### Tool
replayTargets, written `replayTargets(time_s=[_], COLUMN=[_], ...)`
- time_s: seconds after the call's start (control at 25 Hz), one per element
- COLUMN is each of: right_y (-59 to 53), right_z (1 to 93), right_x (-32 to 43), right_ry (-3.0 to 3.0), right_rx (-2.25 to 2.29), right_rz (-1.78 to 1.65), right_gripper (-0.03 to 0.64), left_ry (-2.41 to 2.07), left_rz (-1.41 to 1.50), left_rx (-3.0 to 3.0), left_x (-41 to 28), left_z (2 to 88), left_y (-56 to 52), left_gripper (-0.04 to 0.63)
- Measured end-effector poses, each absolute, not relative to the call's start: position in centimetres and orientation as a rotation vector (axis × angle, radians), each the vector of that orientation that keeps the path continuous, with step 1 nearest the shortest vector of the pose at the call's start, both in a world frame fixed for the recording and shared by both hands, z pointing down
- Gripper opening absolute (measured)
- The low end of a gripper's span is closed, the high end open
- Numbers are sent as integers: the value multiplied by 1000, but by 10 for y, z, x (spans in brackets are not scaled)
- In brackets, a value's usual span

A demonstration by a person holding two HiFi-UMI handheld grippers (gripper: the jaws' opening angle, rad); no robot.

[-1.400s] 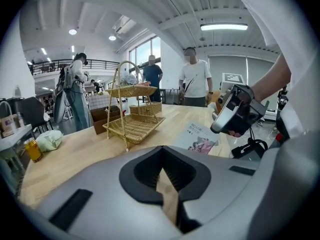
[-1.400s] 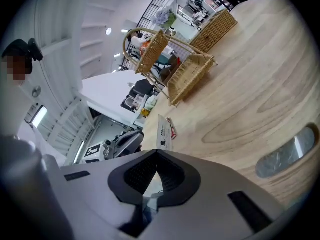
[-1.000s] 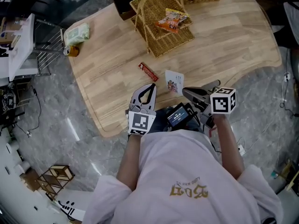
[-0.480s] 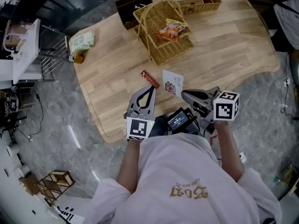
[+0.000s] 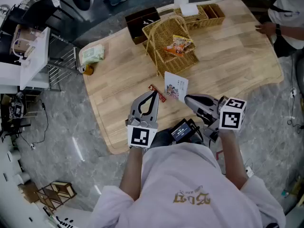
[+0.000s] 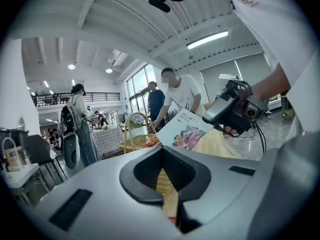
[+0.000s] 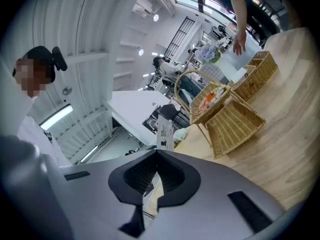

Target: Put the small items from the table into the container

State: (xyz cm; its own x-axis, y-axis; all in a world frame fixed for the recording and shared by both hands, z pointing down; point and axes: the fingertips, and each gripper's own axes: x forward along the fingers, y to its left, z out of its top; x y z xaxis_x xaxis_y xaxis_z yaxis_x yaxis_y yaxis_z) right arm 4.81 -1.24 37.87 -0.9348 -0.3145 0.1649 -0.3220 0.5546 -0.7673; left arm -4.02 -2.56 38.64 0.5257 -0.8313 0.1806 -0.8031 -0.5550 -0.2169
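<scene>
The white illustrated packet (image 5: pixel 175 87) is pinched by one edge in the closed right gripper (image 5: pixel 188 99) and held clear of the wooden table (image 5: pixel 228 56), over its near side. Just to its left, a red stick packet (image 5: pixel 161 97) lies on the wood by the tip of the left gripper (image 5: pixel 153 94), whose jaws are together on nothing. Farther off stands the wicker basket (image 5: pixel 166 63), with an orange snack packet (image 5: pixel 178 45) inside.

A snack packet (image 5: pixel 178 45) lies in the basket (image 5: pixel 164 42), behind the bar (image 5: pixel 157 93) on the table (image 5: pixel 237 51).
</scene>
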Motion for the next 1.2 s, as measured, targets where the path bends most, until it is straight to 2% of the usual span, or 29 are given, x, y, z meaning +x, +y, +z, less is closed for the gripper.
replayTargets(time_s=[0.48,1.2], right_y=[-56,-155], right_z=[340,365], right_x=[44,35], right_ry=[-2864,-2807], right_rx=[659,905], right_rz=[1258,1274], right_gripper=[18,18], left_ry=[1420,1397], left_rz=[-307,-303], left_rx=[-2585,-2694], left_x=[-50,-68], left_z=[339,371], left_y=[-67,-144], left_gripper=[-8,-8])
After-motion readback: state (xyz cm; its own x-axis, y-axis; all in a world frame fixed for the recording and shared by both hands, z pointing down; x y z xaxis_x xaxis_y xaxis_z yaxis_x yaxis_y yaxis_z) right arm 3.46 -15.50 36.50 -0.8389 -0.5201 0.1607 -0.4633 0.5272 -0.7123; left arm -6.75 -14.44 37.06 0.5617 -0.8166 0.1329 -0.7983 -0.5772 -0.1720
